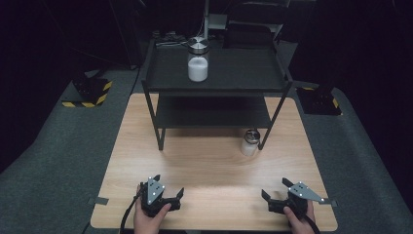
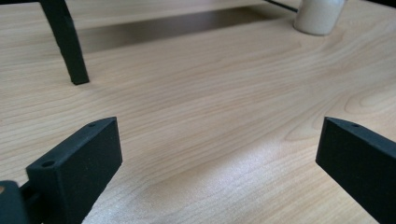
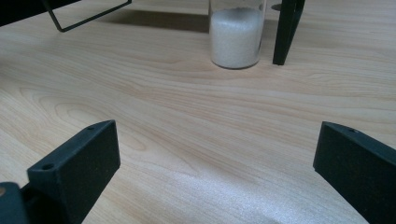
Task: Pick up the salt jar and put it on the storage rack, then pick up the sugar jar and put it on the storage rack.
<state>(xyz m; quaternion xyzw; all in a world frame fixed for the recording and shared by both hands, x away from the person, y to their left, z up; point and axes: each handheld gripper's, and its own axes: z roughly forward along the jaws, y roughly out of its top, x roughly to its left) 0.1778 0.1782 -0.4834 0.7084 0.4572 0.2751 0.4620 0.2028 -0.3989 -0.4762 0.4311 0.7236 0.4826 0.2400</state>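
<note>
Wooden table (image 1: 204, 165), both grippers spread wide and holding nothing.
High view: left gripper (image 1: 163, 192) and right gripper (image 1: 274, 189) rest near the front edge, well apart from the small jar (image 1: 251, 142) beside the black shelf (image 1: 214, 73) leg. Left gripper view: jaws apart, jar far off. Right gripper view: jaws apart, jar ahead.

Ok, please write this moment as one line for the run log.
left gripper: open, empty, near table edge | right gripper: open, empty | small jar: on table by rack leg | large jar: on rack top
</note>
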